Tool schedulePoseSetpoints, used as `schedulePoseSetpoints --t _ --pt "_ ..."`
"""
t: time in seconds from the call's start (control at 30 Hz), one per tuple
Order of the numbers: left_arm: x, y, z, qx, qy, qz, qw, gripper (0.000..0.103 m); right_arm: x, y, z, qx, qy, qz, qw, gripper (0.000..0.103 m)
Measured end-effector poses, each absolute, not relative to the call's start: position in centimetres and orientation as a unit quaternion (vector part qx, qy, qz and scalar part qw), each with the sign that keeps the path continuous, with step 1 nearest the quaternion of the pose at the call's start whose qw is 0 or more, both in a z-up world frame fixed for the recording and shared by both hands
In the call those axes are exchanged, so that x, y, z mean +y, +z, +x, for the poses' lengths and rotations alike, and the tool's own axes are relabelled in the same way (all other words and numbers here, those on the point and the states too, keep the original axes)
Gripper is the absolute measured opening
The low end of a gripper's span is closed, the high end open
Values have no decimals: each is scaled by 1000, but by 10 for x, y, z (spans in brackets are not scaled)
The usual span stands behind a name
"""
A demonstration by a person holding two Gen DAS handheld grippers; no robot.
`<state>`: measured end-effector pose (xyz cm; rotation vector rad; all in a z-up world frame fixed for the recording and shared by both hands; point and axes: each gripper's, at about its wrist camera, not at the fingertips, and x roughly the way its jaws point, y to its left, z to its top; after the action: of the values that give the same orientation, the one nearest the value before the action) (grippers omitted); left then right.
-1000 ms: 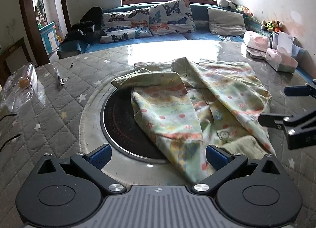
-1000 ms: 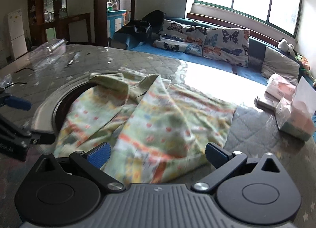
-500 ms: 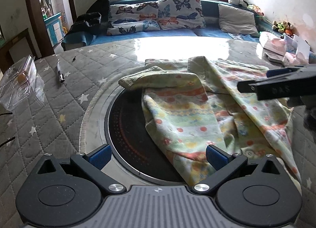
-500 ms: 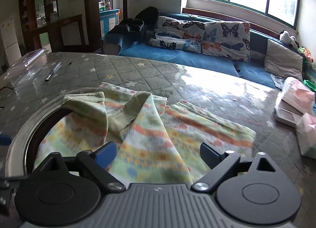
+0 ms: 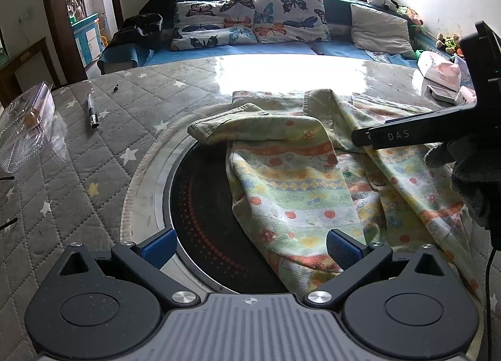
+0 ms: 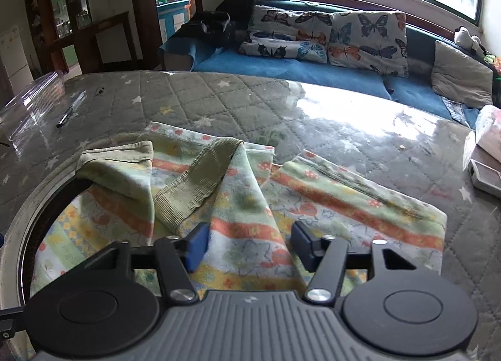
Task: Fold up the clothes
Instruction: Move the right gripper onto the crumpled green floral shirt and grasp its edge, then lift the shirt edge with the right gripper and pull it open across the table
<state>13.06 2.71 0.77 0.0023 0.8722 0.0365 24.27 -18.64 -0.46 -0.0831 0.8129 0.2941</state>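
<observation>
A patterned child's garment (image 5: 300, 192) with pale green ribbed cuffs is seen lying crumpled on the tabletop (image 5: 78, 179), partly draped over the dark round insert (image 5: 200, 220) set into the middle of it. One sleeve, ending in a ribbed cuff (image 5: 219, 126), is folded across the top of the heap. The right gripper (image 6: 249, 243) is held low over the garment, its blue-padded fingers (image 6: 195, 243) partly closed, with a raised ridge of fabric lying between them; whether the cloth is actually pinched cannot be told. The left gripper (image 5: 250, 246) is held at the near edge of the insert with its fingers (image 5: 158, 243) spread wide and nothing between them. A pen (image 5: 93, 110) and a clear plastic container (image 5: 28, 129) lie on the quilted cover to the left, well apart from the garment. Behind the tabletop, a blue sofa (image 6: 313, 74) with butterfly cushions (image 6: 366, 38) is visible under the window.
</observation>
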Motion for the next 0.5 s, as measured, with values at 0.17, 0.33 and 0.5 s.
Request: schedulePoseSetpoints --t 0.17,0.33,0.5 --pt "16 10 129 420 5 1 908 103 -198 2 235 387 139 -13 912 11" --pt "1 14 126 411 -18 3 911 103 -220 23 214 356 127 8 926 3" --pt "-23 14 126 408 -48 11 912 103 -258 52 174 315 96 33 944 2"
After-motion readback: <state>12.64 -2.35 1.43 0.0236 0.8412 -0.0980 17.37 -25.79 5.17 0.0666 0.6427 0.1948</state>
